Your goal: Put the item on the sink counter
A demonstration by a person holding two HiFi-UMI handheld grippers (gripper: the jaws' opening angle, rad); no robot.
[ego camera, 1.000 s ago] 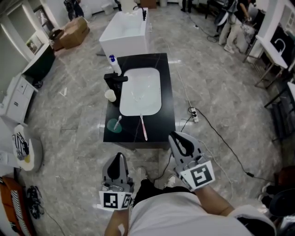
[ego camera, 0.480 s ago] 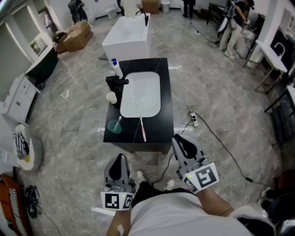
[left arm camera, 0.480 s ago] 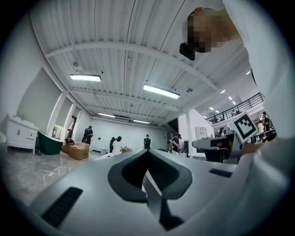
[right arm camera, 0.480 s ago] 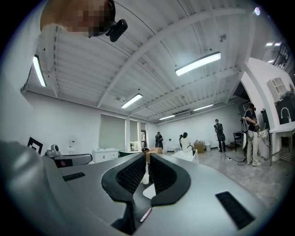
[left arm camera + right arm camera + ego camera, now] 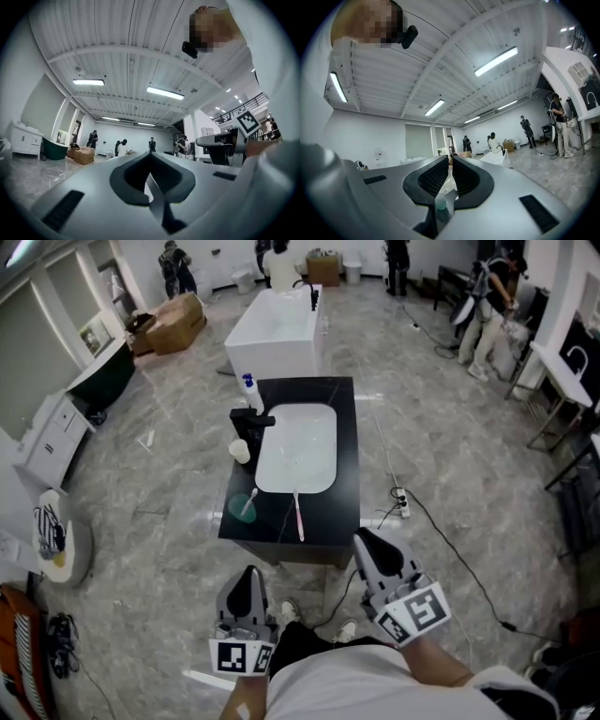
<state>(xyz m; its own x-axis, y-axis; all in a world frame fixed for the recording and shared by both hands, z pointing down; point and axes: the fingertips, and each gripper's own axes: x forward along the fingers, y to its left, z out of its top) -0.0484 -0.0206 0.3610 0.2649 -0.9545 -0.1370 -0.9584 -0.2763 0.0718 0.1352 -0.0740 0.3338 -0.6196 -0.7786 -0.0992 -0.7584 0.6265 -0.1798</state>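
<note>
A black sink counter [image 5: 347, 465] with a white basin [image 5: 298, 446] stands ahead of me on the grey floor. A teal cup holding a toothbrush [image 5: 243, 506] sits at its near left corner. A pink toothbrush [image 5: 299, 517] lies on the near edge. A white cup [image 5: 241, 451], a black tap [image 5: 251, 420] and a soap bottle [image 5: 248, 390] line the left side. My left gripper [image 5: 247, 589] [image 5: 150, 157] and right gripper [image 5: 373, 551] [image 5: 451, 159] hang short of the counter, jaws shut, holding nothing.
A white bathtub [image 5: 277, 329] stands behind the counter. A power strip with a black cable [image 5: 401, 502] lies on the floor to the right. At the left are a white cabinet [image 5: 42, 442] and a cardboard box [image 5: 173, 322]. People stand far back.
The head view has shifted, so the counter sits slightly lower and more to the right. Both grippers have sunk a little in the frame and stay shut.
</note>
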